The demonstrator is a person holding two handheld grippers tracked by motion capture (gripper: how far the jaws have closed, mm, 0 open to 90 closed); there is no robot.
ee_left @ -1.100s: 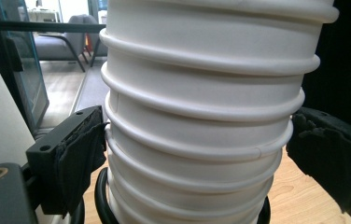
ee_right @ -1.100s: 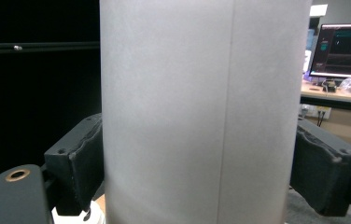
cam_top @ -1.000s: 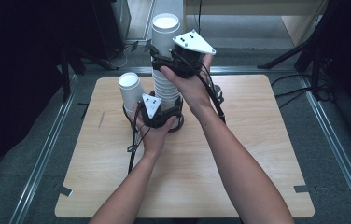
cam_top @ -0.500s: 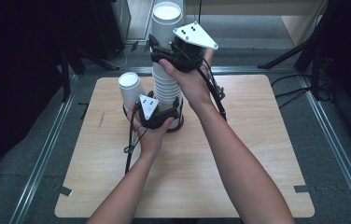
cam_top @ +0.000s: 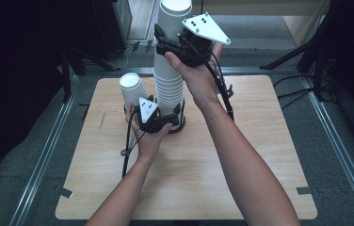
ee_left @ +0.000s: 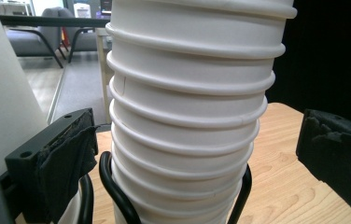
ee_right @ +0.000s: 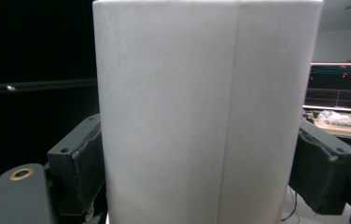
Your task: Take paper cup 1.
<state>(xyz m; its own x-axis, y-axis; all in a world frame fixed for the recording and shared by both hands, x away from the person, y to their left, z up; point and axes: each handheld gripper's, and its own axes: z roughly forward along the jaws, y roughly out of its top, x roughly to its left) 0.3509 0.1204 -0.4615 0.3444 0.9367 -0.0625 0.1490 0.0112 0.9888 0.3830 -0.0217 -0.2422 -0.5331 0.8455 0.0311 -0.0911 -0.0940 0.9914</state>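
A tall stack of white paper cups stands in a black wire holder on the wooden table. My right gripper is high up, shut on the topmost cup, which sits raised above the rest. In the right gripper view both pads press the cup's wall. My left gripper is at the base of the stack. Its jaws have just been opening, and its pads stand clear on either side of the ribbed rims.
A single upturned white cup stands on the table just left of the stack, close to my left hand. Black cables trail from both grippers. Dark stands and metal rails border the table on both sides.
My right gripper has risen with the topmost cup, drawing it up out of the stack. The left hand has stayed at the base of the stack.
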